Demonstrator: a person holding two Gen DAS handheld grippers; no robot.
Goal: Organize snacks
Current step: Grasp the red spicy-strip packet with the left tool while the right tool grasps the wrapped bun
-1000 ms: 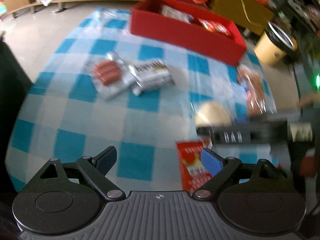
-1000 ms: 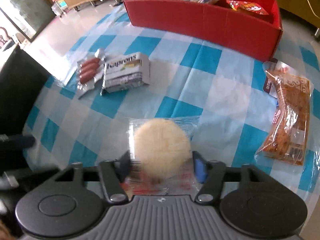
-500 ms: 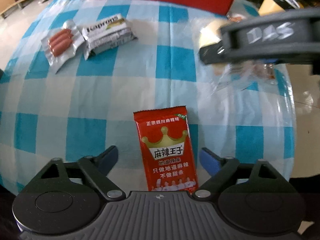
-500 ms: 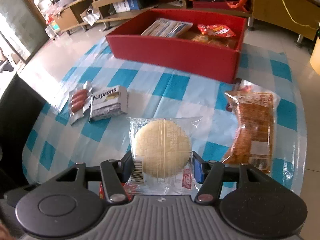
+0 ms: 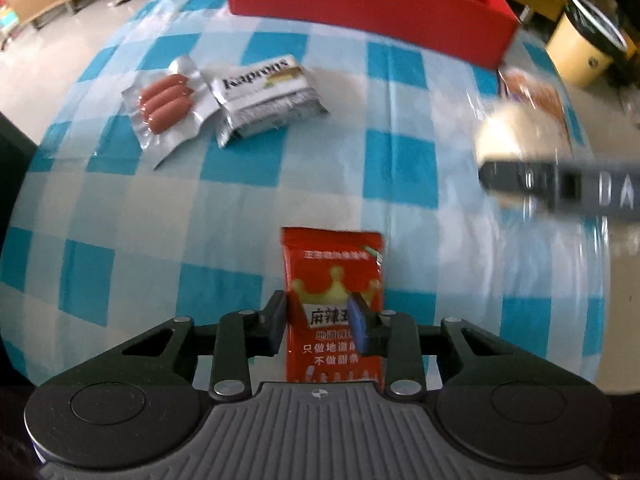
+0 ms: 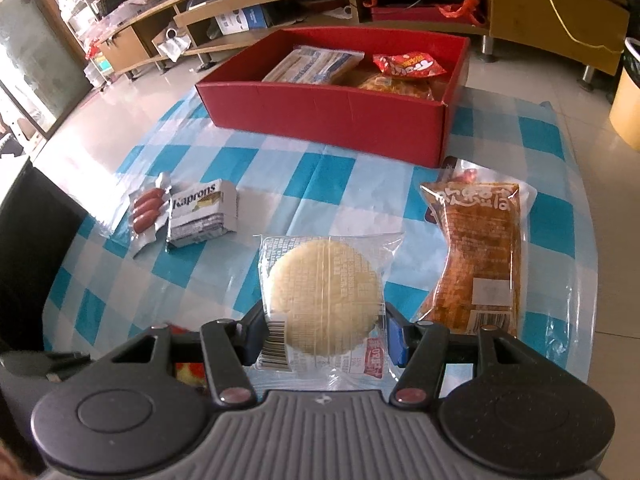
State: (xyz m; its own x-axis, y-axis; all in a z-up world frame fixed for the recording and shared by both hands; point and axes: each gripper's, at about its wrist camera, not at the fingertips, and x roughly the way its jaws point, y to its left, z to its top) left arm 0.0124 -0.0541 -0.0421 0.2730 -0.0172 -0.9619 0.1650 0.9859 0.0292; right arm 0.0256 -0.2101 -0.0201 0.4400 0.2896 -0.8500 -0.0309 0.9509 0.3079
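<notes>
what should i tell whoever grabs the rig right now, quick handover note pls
Left gripper: shut on the red spicy snack packet, near table edge.
Right gripper: shut on the wrapped round cake, held above the checked cloth.
Done: red box at the far end already holds several snack packs.
Left: put both held items in the box, then the sausage pack, the Kaprons wafer pack beside it, and the long brown snack bag on the right.
</notes>
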